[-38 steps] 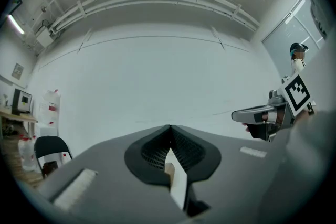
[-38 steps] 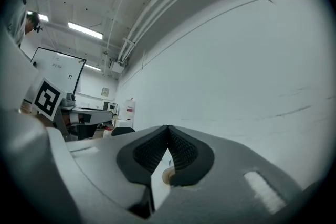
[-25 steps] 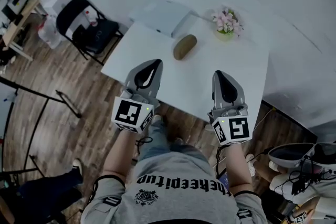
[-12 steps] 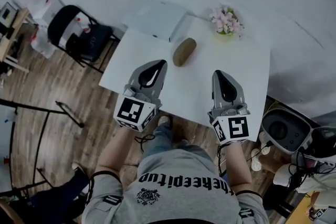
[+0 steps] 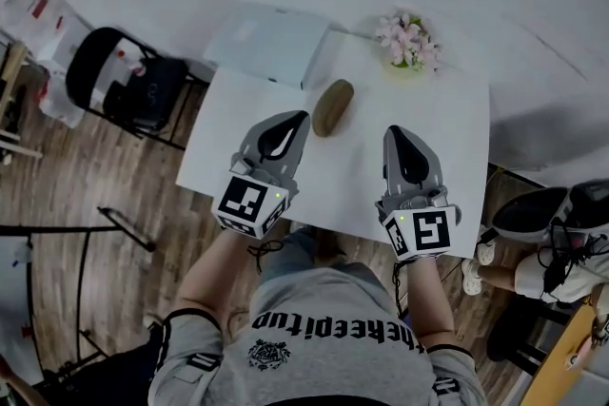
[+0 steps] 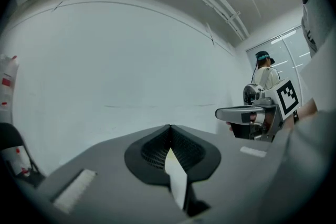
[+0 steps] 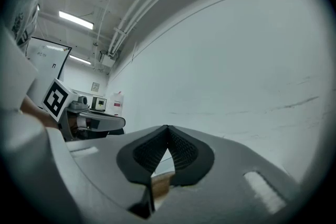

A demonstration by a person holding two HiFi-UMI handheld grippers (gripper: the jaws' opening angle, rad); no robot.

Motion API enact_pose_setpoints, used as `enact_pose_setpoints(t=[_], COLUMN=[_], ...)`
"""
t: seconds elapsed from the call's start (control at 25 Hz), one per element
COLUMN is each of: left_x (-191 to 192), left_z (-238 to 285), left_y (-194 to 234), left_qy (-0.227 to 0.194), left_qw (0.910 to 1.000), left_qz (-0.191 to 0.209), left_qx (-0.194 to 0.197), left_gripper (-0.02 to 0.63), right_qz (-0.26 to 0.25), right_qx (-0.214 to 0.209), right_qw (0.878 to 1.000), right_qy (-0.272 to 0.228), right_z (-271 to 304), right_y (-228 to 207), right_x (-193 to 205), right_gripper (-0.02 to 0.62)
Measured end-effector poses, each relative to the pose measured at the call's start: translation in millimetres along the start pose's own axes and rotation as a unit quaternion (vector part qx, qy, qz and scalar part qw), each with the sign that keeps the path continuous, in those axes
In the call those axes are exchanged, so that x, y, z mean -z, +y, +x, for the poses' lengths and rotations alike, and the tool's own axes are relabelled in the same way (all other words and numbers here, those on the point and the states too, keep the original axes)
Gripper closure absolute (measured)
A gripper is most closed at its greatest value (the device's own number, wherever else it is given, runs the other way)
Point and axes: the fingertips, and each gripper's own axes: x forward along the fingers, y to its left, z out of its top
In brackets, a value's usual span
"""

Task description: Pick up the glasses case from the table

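An olive-brown oval glasses case (image 5: 332, 106) lies on the white table (image 5: 447, 124), toward its far middle. My left gripper (image 5: 300, 116) hovers over the table's near left part, its tip just left of the case's near end, apart from it. Its jaws are shut with nothing between them, and in the left gripper view the left gripper (image 6: 169, 127) points level at the white wall. My right gripper (image 5: 393, 130) hovers to the right of the case, farther from it, also shut and empty. The right gripper (image 7: 167, 127) shows the same in its own view.
A flat white box (image 5: 271, 43) sits at the table's far left corner and a small pot of pink flowers (image 5: 407, 41) at the far middle. A black chair (image 5: 114, 76) stands left of the table. Another person's shoes (image 5: 533, 214) are by the table's right side.
Both grippers have moved forward from the table's near edge to over the table, closer to the case. Both stayed shut. The shoes at the right have shifted.
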Motion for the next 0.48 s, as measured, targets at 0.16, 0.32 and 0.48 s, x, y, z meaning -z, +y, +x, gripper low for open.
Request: enact_pose_setpoints(t=[0.16,0.32,0.48], left_x=[6,8,11], left_z=[11,22,32], left_y=[12,23,30], left_qy=[0.006,0.008,0.007], left_qw=[0.9998,0.9992,0.998], left_qz=[-0.002,0.0,-0.004], left_qx=[0.02,0.04,0.063], left_gripper=[0.588,0.588,0.588], right_qz=[-0.001,-0.004,-0.005], right_qx=[0.016,0.028,0.04], right_qw=[1.0,1.0,0.999], right_qy=[0.001,0.001,-0.006], right_z=[15,25,32], right_y=[-1,-3,-3], right_x=[6,9,7], right_gripper=[0.592,0.592,0.592])
